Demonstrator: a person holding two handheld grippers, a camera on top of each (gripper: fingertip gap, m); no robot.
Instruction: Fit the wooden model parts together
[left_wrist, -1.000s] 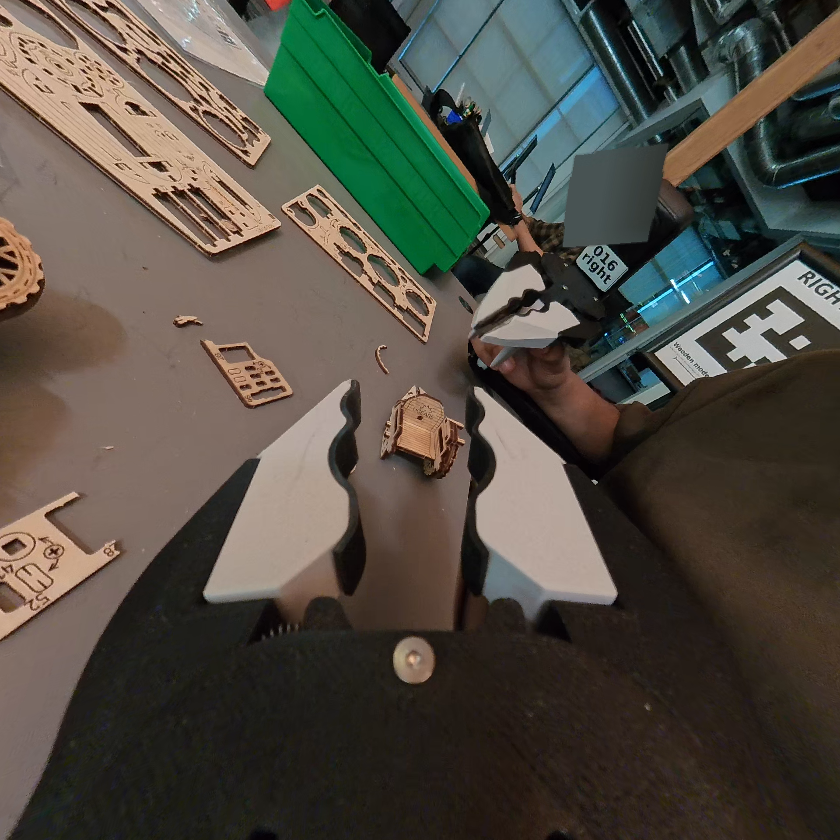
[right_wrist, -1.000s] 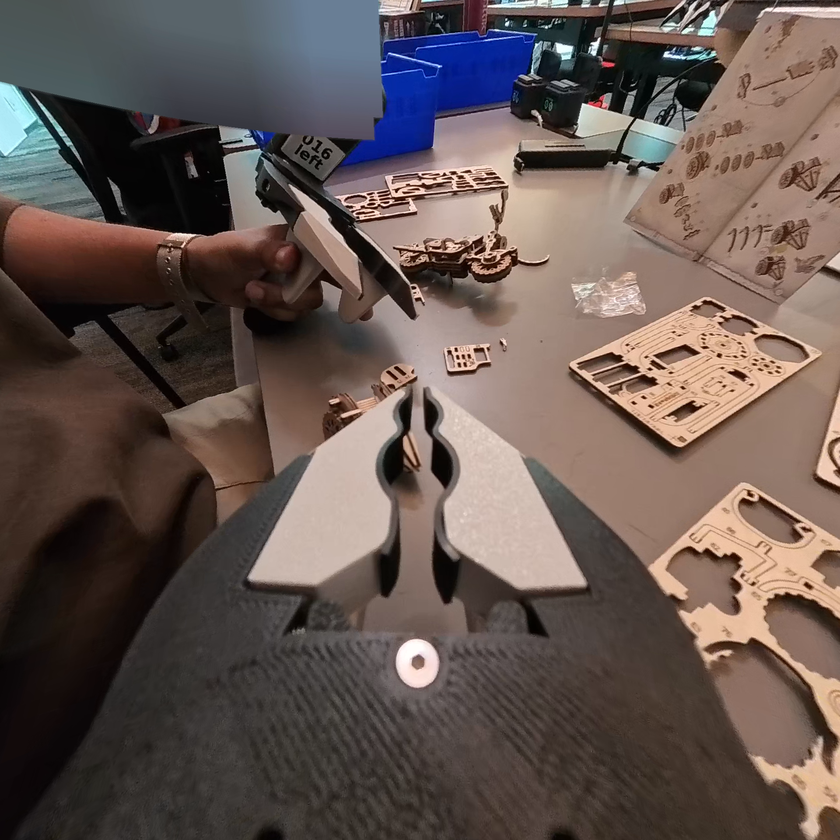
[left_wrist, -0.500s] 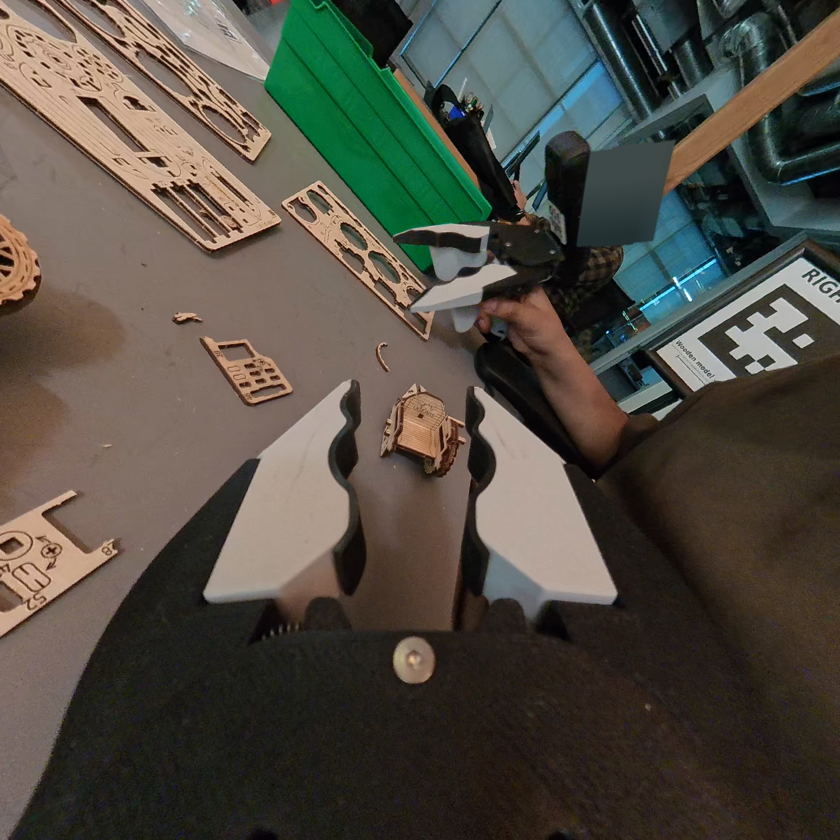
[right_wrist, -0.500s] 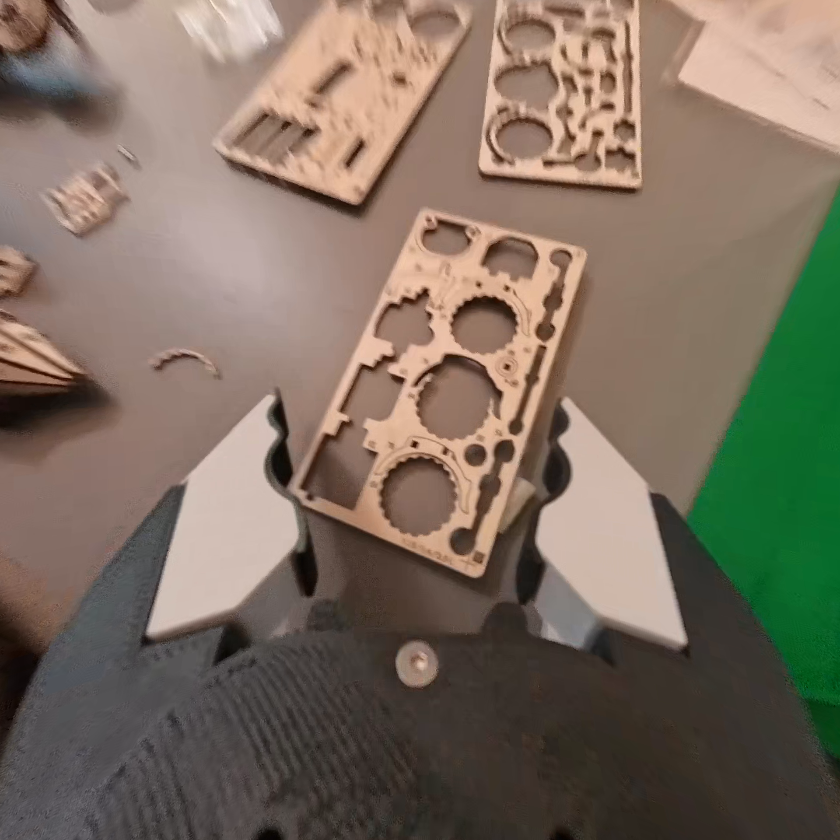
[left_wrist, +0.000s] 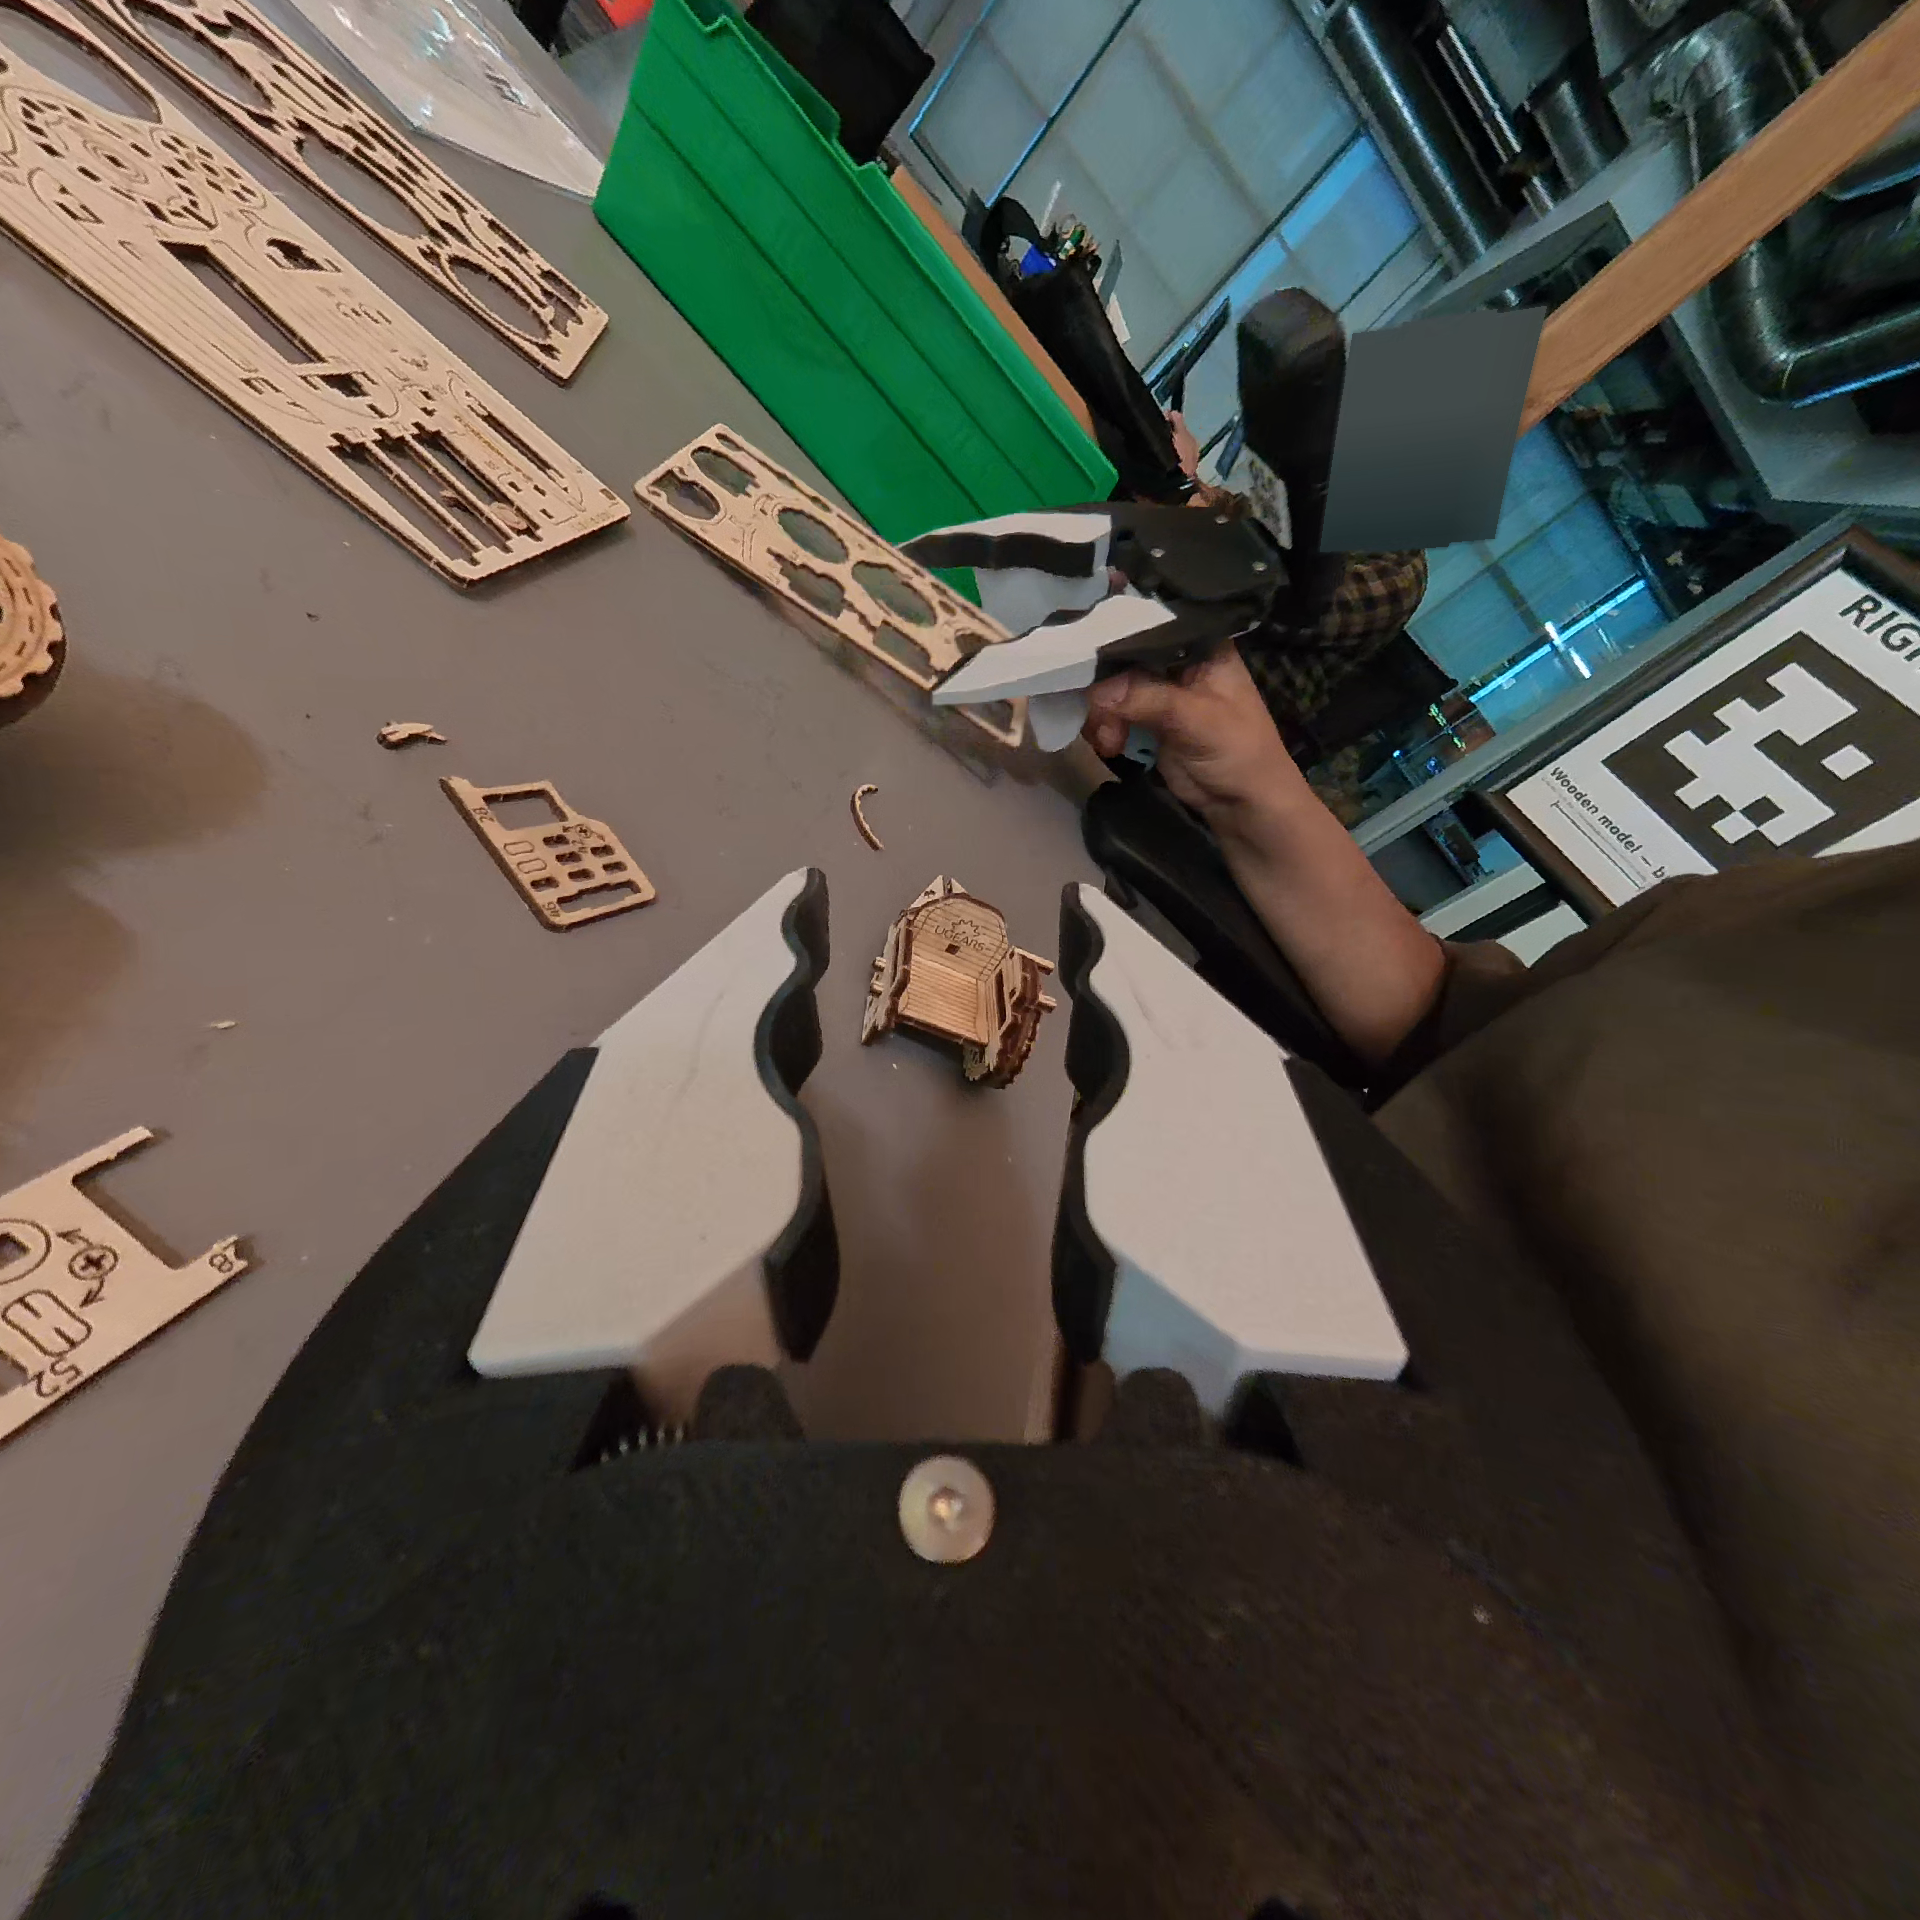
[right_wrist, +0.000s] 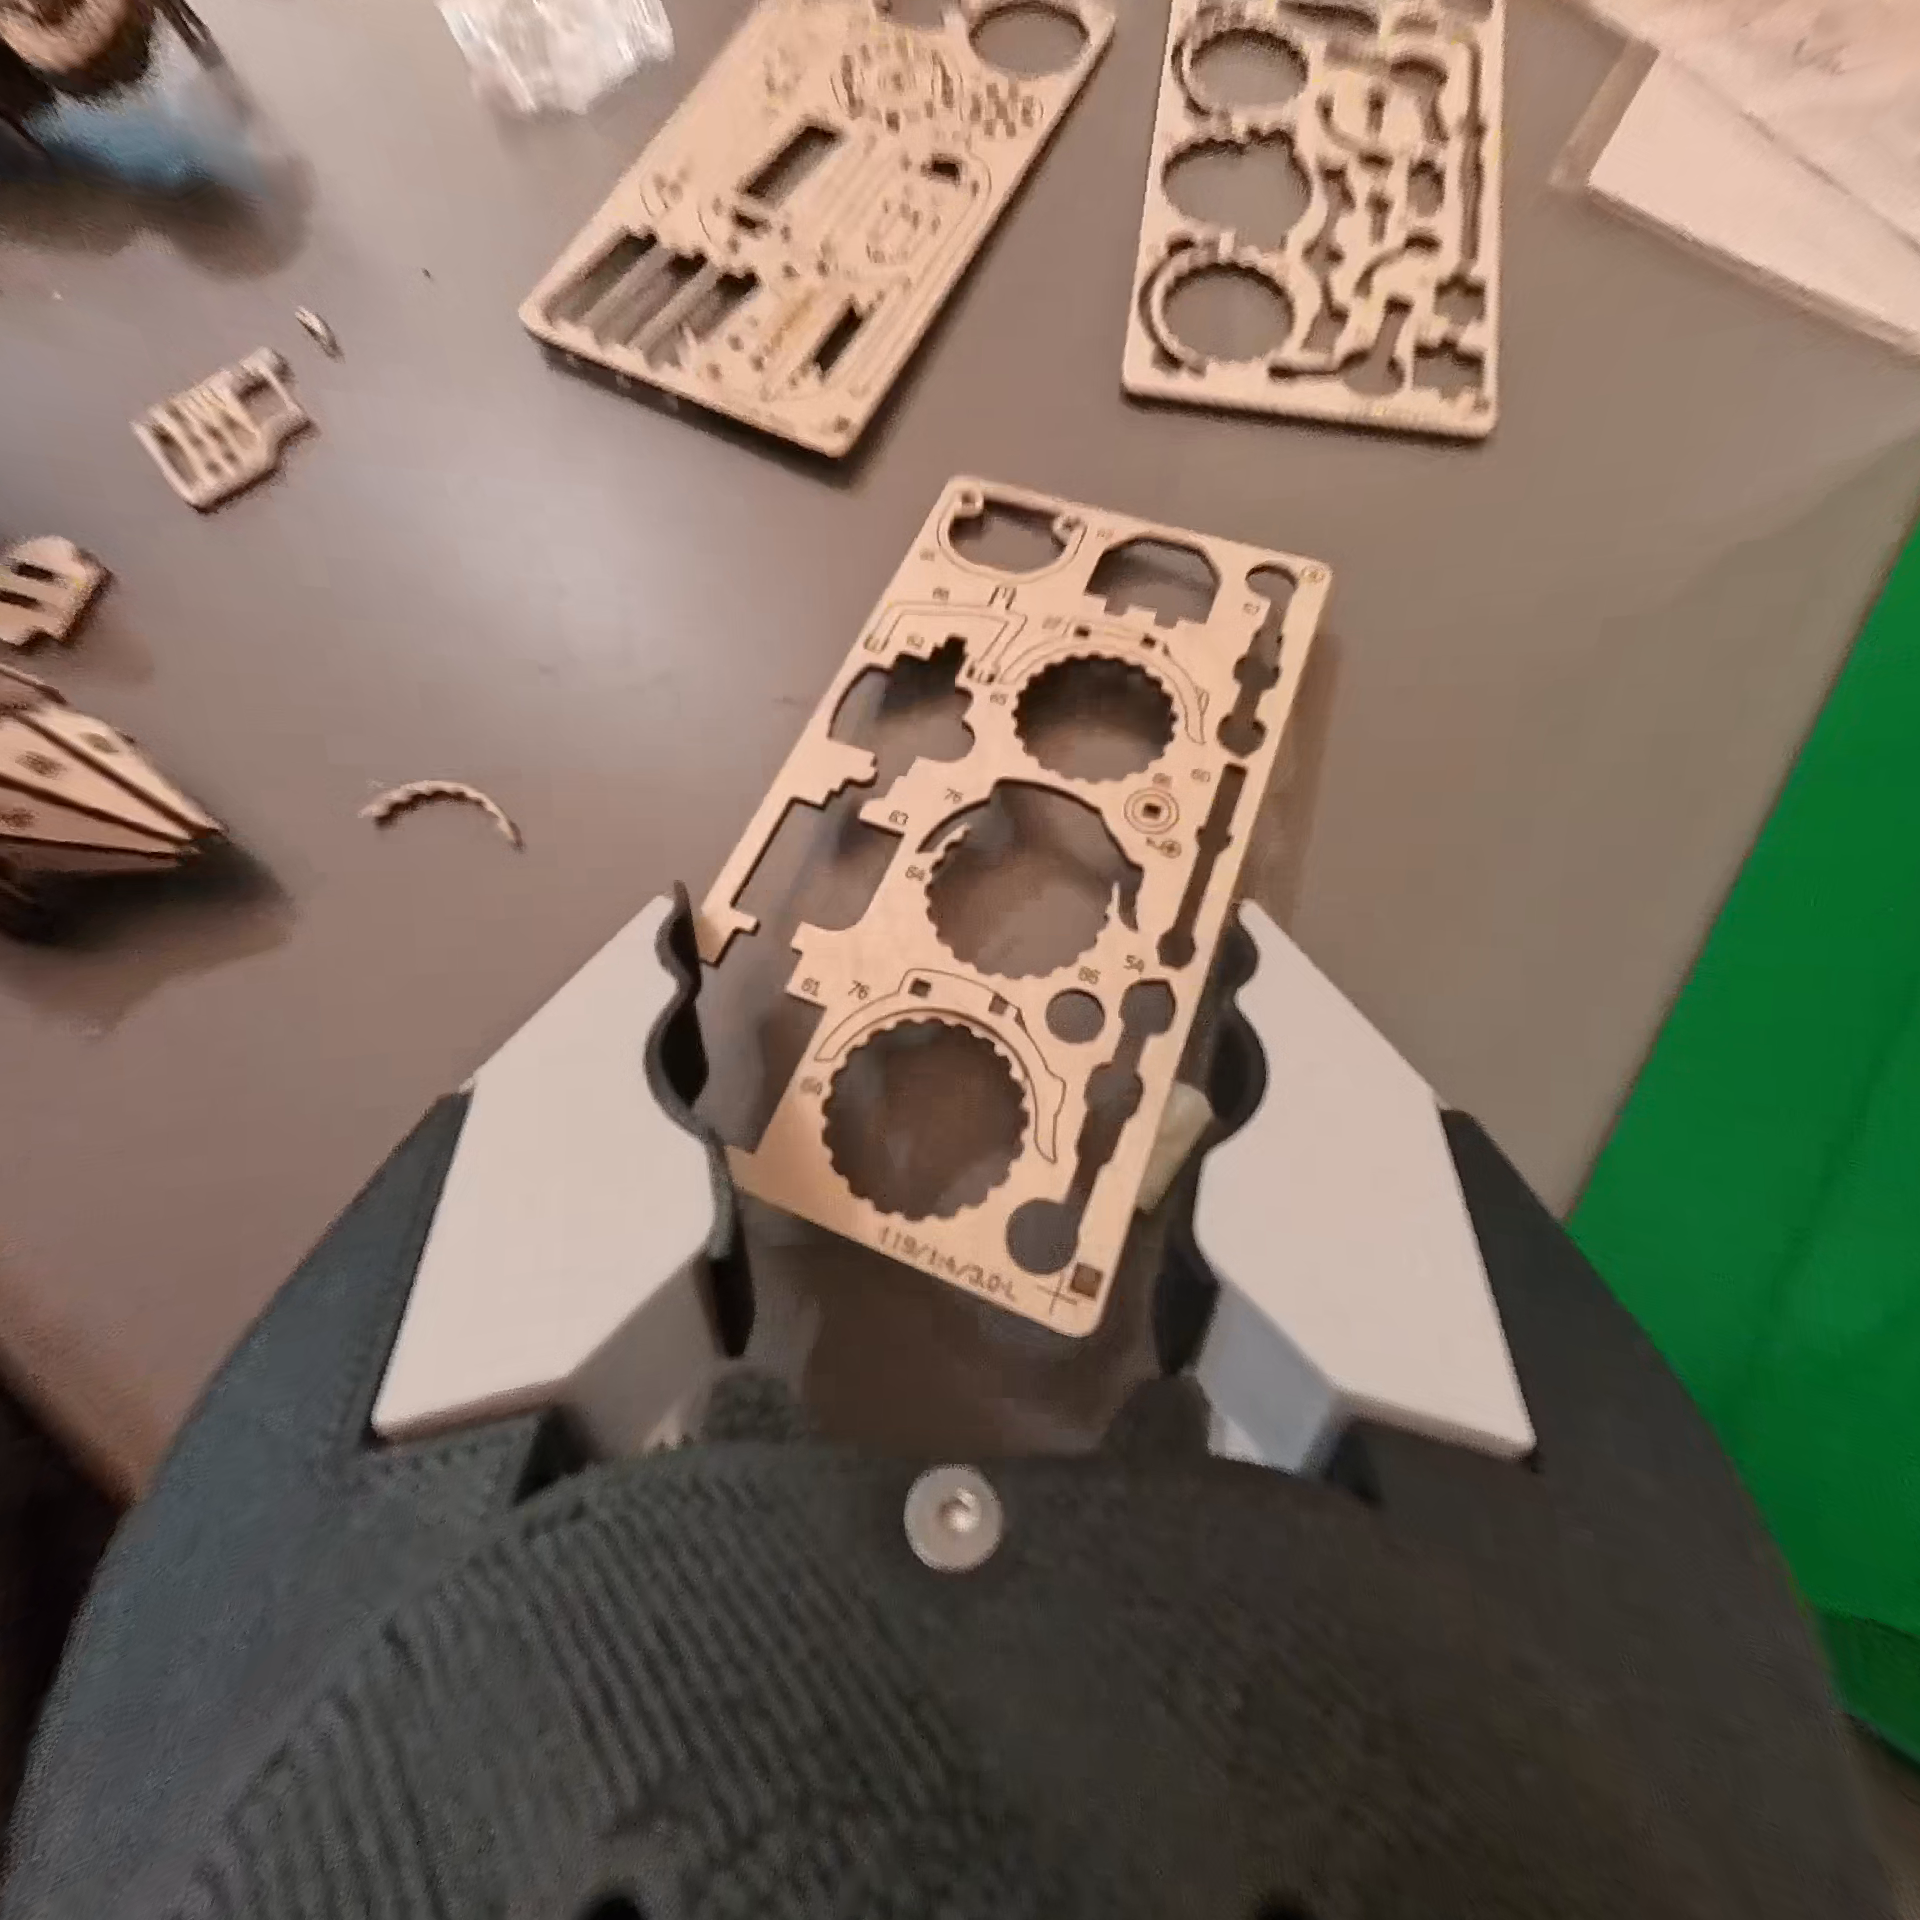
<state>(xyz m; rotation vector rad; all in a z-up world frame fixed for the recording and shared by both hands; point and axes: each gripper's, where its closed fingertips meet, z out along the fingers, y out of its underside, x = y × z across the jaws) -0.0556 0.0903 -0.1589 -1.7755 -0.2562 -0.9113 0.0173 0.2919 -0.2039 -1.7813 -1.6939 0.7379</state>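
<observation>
You are now swinging your right gripper away from the small wooden assembly, and its jaws are spreading wide over the punched-out part sheet beside the green bin. Your left gripper is hovering, jaws apart, around that assembly on the desk. You are likely fetching the next part.

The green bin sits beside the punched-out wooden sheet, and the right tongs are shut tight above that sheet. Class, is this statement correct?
Not quite. The right tongs are open, not shut: the right wrist view shows their jaws spread wide, one on each side of the punched-out wooden sheet. The rest holds: the green bin does sit beside that sheet.
</observation>
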